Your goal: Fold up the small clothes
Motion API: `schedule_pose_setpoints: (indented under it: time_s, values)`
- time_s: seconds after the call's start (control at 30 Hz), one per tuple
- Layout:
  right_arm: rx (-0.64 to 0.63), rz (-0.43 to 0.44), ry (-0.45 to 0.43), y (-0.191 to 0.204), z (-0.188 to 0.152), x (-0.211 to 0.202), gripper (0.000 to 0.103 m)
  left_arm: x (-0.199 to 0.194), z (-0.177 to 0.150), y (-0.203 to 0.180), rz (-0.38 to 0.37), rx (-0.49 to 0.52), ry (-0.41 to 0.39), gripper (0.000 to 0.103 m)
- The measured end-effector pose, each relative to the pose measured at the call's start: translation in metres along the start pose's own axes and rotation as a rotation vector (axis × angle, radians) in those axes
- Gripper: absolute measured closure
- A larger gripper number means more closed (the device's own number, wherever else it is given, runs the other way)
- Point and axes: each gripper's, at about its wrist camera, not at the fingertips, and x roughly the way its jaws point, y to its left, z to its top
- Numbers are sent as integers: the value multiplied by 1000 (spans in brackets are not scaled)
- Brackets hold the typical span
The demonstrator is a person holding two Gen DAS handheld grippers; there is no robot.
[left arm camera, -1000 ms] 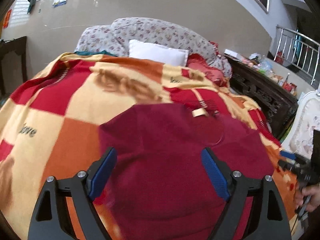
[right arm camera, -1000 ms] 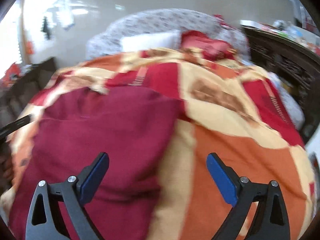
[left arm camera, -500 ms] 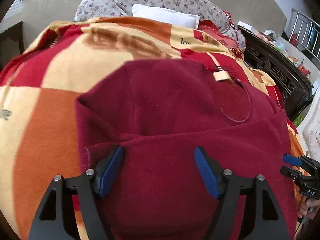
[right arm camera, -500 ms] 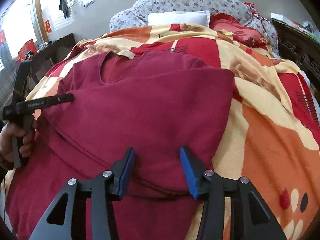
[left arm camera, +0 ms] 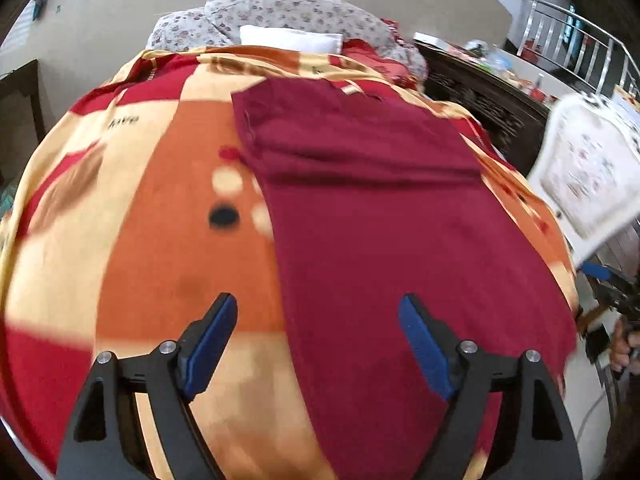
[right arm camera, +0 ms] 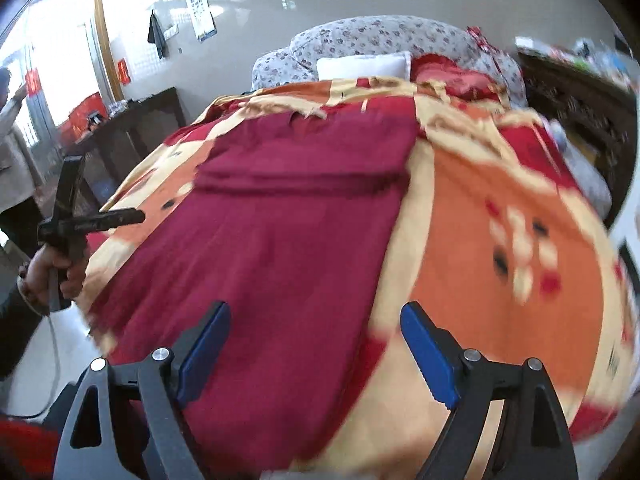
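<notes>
**Shirt lies folded lengthwise on the blanket, both grippers free**

Shirt (left arm camera: 384, 216), dark red, lies flat on the bed as a long strip, with both sides turned in so that its edges run nearly straight from the collar end down to the near hem. A fold line crosses it about a third of the way down from the collar, where a doubled layer ends in a low ridge. A small pale label shows at the neck, at the far end. The near hem reaches the edge of the bed.

Under it is a blanket (left arm camera: 168, 240) in orange, cream and red blocks with dark and pale dots. Beyond the blanket sit a white pillow (left arm camera: 290, 42) and a flowered headboard cushion (left arm camera: 280, 10). A dark carved cabinet (left arm camera: 480, 100) stands along one side of the bed.

The left gripper (left arm camera: 318, 344) hangs over the near part of the bed, its jaws spread wide after just reopening from a partial closing; the shirt's left edge runs below the gap, and the blue pads (left arm camera: 210, 340) touch no cloth. The right gripper (right arm camera: 316, 350) is the same: jaws wide apart, just reopened, with the shirt's right edge beneath and nothing pinched between them.

In the right wrist view a hand (right arm camera: 56, 276) grips the handle of the left tool beside the bed. Both views are blurred.
</notes>
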Motion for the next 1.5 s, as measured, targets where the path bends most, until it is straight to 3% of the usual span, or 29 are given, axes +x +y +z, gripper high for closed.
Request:
schedule_pose_setpoints:
  time_s: [0.1, 0.17, 0.27, 0.43, 0.5, 0.67, 0.87, 1.03, 1.13, 1.23, 1.3, 1.37, 1.5]
  values:
    - [51, -17, -5, 4, -34, -6, 25, -21, -31, -8, -58, -19, -13, 21]
    - [110, 28, -23, 6, -55, -11, 41, -27, -45, -13, -68, -24, -15, 21]
    - [144, 55, -38, 10, -74, -7, 44, -32, -63, -20, -79, -20, -12, 21]
    - [189, 99, -24, 7, -80, 13, 46, -29, -81, -16, -104, -57, 9, 21]
    - [198, 127, -35, 7, -81, 13, 52, -31, -86, -16, -102, -61, 4, 21]
    - [125, 122, -62, 19, -82, 6, 79, -34, -94, -18, -112, -71, 2, 21]
    - [151, 153, -81, 14, -84, 5, 83, -31, -89, -18, -247, -138, 10, 22]
    - [183, 178, -87, 10, -83, 8, 83, -21, -81, -2, -343, -286, 4, 24]
    - [183, 183, -96, 11, -83, 8, 81, -15, -81, 3, -353, -340, 15, 34]
    - [186, 188, -113, 10, -84, 7, 81, -17, -83, 3, -322, -339, 20, 51]
    - [196, 195, -116, 9, -84, 8, 81, -15, -83, 3, -300, -341, 43, 86]
    - [189, 185, -111, 10, -82, 8, 83, -11, -87, 4, -283, -346, 67, 90]
    - [173, 151, -92, 14, -78, 7, 91, -20, -90, -7, -223, -298, 27, 95]
